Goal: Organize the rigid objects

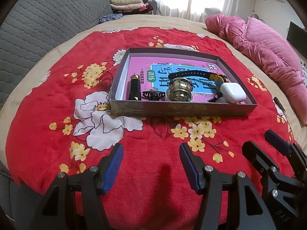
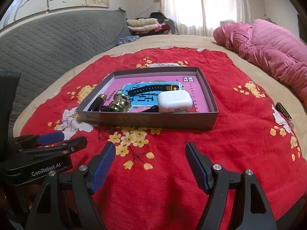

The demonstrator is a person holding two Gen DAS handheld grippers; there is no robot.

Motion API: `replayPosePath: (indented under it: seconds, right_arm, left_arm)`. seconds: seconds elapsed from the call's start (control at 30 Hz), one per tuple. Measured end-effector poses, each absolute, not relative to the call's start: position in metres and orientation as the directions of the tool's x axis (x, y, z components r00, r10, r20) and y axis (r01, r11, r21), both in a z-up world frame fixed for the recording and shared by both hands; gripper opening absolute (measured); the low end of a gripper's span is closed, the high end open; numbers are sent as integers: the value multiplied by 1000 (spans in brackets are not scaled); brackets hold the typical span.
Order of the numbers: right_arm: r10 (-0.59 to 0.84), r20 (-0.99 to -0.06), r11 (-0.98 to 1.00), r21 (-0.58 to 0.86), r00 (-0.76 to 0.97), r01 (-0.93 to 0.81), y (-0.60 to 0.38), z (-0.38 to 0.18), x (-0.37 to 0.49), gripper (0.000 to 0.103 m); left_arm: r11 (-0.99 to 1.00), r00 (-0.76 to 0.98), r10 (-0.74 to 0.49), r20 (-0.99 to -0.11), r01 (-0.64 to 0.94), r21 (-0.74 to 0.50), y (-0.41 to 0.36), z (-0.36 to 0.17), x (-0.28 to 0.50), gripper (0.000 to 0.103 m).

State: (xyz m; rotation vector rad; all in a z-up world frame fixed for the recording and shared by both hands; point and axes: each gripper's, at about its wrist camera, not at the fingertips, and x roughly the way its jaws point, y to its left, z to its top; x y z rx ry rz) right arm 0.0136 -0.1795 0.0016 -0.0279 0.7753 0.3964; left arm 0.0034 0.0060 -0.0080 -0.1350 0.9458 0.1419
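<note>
Both hand-held grippers, left hand-held gripper [image 1: 151, 164] and right hand-held gripper [image 2: 150, 165], hover wide and empty; the things look already gathered in the box [image 1: 182, 111]

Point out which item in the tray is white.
The earbud case at the tray's near right corner. It alone is white; the lipstick tube and hair clip are black, the knob brassy, the watch black-strapped.

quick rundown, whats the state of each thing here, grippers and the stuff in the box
left gripper: open, empty, over the red blanket
right gripper: open, empty
grey box: lidless, on the blanket
pink book: flat in the box
watch: lying on the book
earbud case: closed
brass knob: in the box
black tube: lying down
hair clip: beside the tube
</note>
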Motion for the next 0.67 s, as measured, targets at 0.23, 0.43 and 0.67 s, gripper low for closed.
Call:
replayPosePath:
  seconds: [0.23,0.43,0.67]
  right_arm:
    - [341,-688,925,125,641,-358,-180,1,13,76]
    - [340,-689,926,127,640,-355,-180,1,13,76]
    - [341,-693,927,134,635,-351,-181,1,15,76]
  left_arm:
    - [985,581,67,-811,-166,-37,3,-8,4,60]
    - [985,579,71,-812,-168,-33,3,-8,4,60]
    - [986,577,71,-813,-164,-30,6,-9,7,60]
